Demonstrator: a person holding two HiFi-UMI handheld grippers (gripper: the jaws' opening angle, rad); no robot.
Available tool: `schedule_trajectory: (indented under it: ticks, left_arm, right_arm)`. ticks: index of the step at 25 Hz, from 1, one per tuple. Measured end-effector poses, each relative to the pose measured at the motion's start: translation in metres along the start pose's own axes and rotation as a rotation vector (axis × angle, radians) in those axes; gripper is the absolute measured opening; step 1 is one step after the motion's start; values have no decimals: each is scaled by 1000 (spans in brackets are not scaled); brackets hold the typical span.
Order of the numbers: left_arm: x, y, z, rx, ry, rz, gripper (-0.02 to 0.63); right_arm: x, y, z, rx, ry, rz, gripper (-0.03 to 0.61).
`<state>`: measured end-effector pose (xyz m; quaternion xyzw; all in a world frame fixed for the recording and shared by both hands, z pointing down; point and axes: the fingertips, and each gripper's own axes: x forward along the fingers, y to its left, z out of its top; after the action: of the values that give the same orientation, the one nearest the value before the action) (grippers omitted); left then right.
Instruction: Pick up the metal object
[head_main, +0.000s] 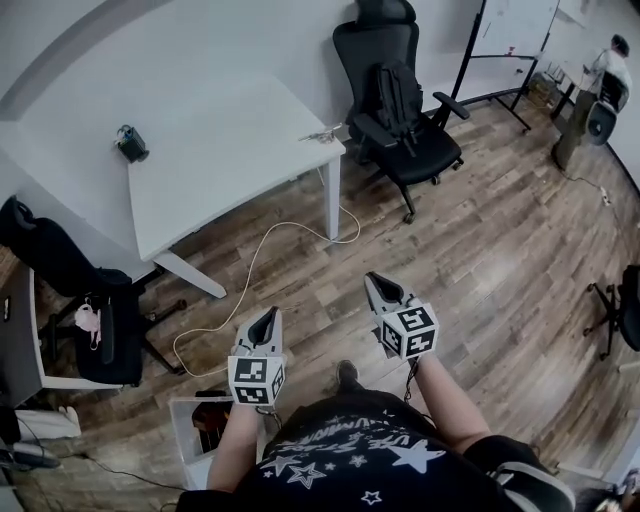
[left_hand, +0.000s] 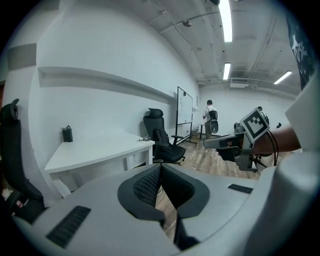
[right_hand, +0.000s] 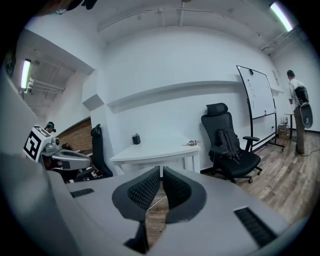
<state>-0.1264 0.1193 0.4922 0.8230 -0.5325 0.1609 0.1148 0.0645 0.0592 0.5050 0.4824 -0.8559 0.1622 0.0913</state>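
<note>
Tools first: left tool and right tool were both closed with nothing between the jaws. I had them out in front of me over the wood floor, a bit apart from each other. So I'd call this the approach step, with nothing picked up at this point.

The metal object sat on the white bench, right at the corner nearest the chair and close to the edge. It looked small and thin, but it was too tiny from where I stood to make out its shape. Both tools were well apart from it.

The only other thing on the bench was a small dark item toward the other end, nowhere near the object. Just beside that corner stood a black office chair with a dark bag on it. A pale cable trailed across the floor from under the bench toward me.

Next move, as I figured it: step up to that corner, open one tool (the right one seemed the natural pick), bring the jaws down on either side of the object and close. It looked low and flat, so the pads would probably need to get right down to the bench top. Being that close to the edge, a sloppy nudge could knock it off.
</note>
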Motion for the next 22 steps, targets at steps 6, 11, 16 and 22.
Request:
schedule_trajectory:
  ticks: [6,11,16,22]
  left_arm:
    - [71,-13,32,75,1,-17,20]
    - [101,-21,50,78,-10,-30,20]
    - [127,-17,55,69,-14,-41,20]
    - [175,4,69,80,-10,-58,20]
  right_arm:
    - [32,-59,25,19,-23,9,52]
    - [42,-88,36,27,-25,2,52]
    - [51,-109,33,34,-11,-18,52]
    - [78,-137,39,40,4,-61,52]
